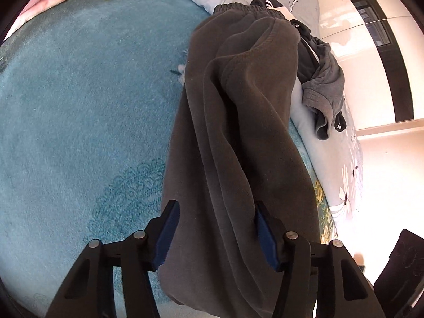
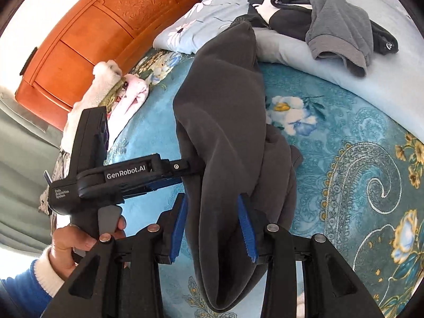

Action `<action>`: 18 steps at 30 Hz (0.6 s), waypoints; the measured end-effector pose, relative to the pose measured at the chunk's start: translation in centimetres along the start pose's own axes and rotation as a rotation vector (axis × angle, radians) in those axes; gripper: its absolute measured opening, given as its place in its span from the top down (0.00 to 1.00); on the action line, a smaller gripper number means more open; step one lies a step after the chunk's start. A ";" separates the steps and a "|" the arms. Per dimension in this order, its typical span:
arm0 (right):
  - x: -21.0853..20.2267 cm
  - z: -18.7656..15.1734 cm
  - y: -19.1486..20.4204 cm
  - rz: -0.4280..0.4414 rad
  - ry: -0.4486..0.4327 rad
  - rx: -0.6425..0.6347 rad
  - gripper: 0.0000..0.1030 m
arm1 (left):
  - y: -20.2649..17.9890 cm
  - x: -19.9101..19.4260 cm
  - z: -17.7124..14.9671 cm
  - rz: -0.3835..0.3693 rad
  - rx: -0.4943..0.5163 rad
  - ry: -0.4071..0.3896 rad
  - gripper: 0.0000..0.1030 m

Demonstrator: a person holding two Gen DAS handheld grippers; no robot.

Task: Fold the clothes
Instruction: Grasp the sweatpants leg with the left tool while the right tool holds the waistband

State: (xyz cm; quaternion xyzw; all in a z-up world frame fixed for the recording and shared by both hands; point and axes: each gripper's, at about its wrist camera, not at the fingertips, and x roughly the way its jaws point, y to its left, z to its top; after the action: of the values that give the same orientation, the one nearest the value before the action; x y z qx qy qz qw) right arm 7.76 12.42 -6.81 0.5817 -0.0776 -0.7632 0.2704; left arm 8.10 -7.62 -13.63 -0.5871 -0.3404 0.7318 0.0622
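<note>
Dark grey sweatpants (image 1: 233, 106) lie lengthwise on a teal blanket (image 1: 79, 106), waistband at the far end. My left gripper (image 1: 217, 204) straddles the lower part, jaws open, cloth lying flat between the blue pads. In the right wrist view the sweatpants (image 2: 225, 106) run from the pillow to a rounded fold near the camera. My right gripper (image 2: 212, 196) stands over them, jaws partly open, with cloth filling the gap and brushing both pads. The left gripper's body (image 2: 119, 177) reaches in from the left, held by a hand (image 2: 71, 246); its fingertips are hidden behind the cloth.
A grey garment (image 2: 339, 26) and a black-and-white jacket (image 2: 286, 13) lie on the pale blue duvet (image 2: 384, 79) at the far end. Pink folded clothes (image 2: 129, 98) sit by the orange wooden headboard (image 2: 106, 21). The bed's edge and the bright floor (image 1: 384, 172) are at the right.
</note>
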 end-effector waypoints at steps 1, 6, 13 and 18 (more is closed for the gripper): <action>0.5 -0.1 0.1 -0.009 0.016 0.001 0.61 | 0.0 0.1 0.0 0.004 0.001 0.004 0.45; 2.8 -0.6 -0.7 -0.020 0.092 0.057 0.62 | 0.0 0.6 -0.4 0.024 0.001 0.030 0.67; 2.4 -0.1 -2.0 -0.032 0.070 0.111 0.97 | -1.8 -2.4 0.4 0.083 0.087 -0.065 0.95; -0.2 1.8 -2.1 -0.110 -0.012 0.056 0.98 | -3.9 -7.5 3.0 0.158 0.185 -0.212 0.97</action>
State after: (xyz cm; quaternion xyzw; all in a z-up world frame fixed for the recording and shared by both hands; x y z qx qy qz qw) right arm 5.43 13.98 -6.95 0.5878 -0.0686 -0.7780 0.2110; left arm 6.50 -9.65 -5.04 -0.5234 -0.2288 0.8205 0.0220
